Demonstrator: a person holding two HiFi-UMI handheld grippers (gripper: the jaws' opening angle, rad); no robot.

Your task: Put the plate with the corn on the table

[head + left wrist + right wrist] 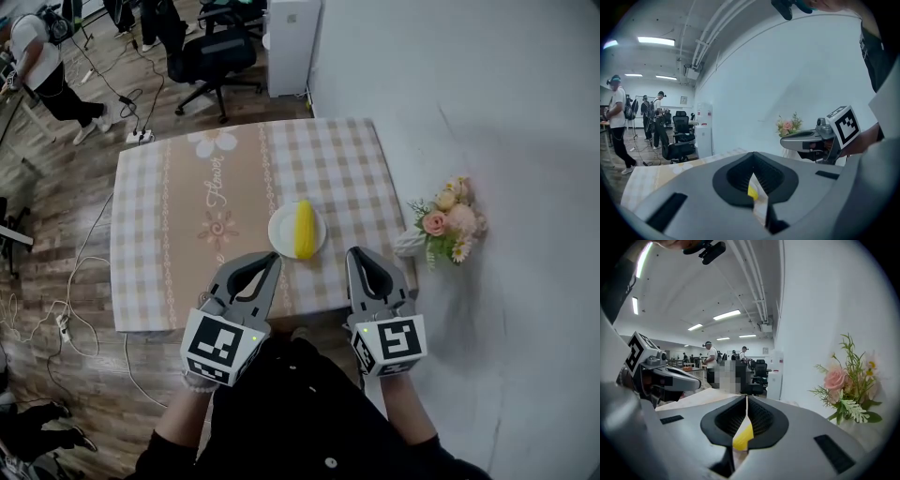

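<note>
A yellow corn cob (304, 228) lies on a small white plate (280, 234) that rests on the checked table (178, 244), near its front edge. My left gripper (275, 257) is shut, its tips just by the plate's near-left rim, with nothing between them. My right gripper (353, 252) is also shut and empty, a little to the right of the plate. In the left gripper view the corn (753, 191) shows through the slit below the closed left gripper (753, 161). The right gripper view shows the corn (743, 437) the same way, under the right gripper (746, 401).
A vase of pink flowers (448, 225) stands off the table's right side by the white wall. A black office chair (216, 56) and a white cabinet (291, 42) stand beyond the table. Cables (56, 319) lie on the wooden floor at left, and a person (42, 56) stands far left.
</note>
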